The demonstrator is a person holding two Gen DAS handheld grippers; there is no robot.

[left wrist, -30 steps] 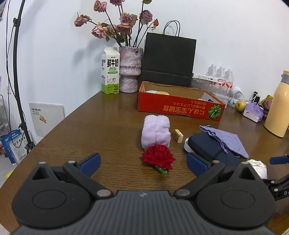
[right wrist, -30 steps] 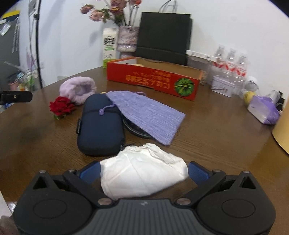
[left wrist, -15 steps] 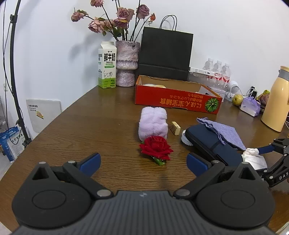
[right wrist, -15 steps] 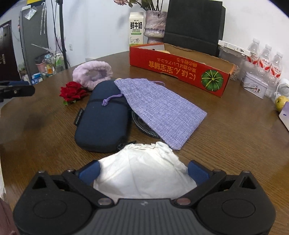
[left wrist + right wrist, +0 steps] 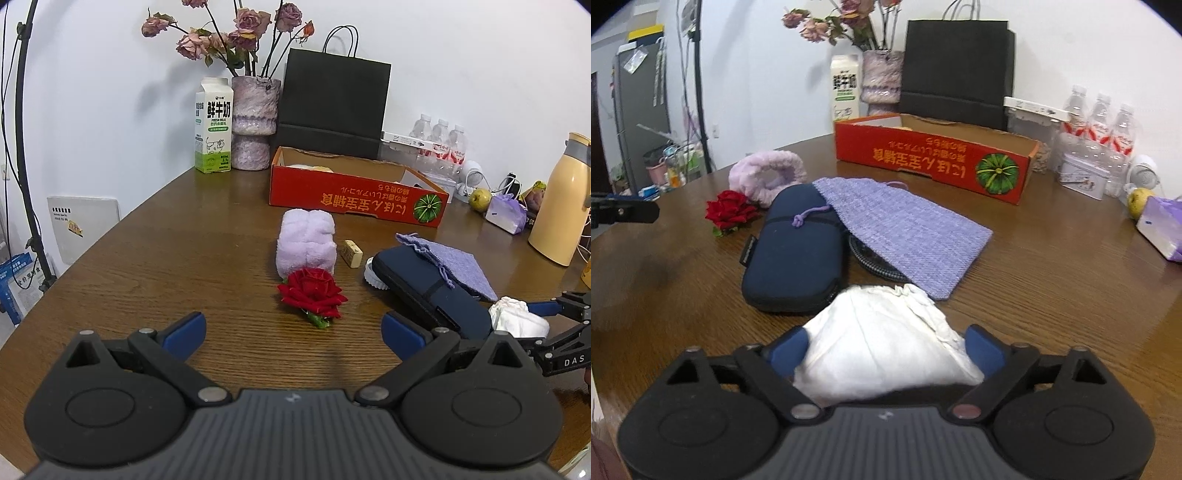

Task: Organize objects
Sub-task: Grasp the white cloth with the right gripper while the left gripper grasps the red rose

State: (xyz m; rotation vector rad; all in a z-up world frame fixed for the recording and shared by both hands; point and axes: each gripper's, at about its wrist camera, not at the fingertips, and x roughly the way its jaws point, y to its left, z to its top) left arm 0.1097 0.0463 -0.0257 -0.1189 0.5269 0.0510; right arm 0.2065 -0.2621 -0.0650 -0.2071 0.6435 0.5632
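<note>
White pouch (image 5: 886, 343) lies on the wooden surface (image 5: 1052, 280) between your right hand-held gripper's (image 5: 886, 349) closing jaws, beside the case (image 5: 794, 254); your left hand-held gripper (image 5: 291, 328) gapes wide, empty.

Left wrist view: my left gripper (image 5: 291, 328) stands wide open over the desk (image 5: 166, 258), nothing between its blue pads.

Ahead I see a red rose (image 5: 312, 291) touching a folded lilac towel (image 5: 306, 245). Right of them lies a navy case (image 5: 428, 286) under a purple pouch (image 5: 454, 260). At the right edge, my right gripper (image 5: 535, 321) brackets a white cloth bag (image 5: 517, 317).
</note>
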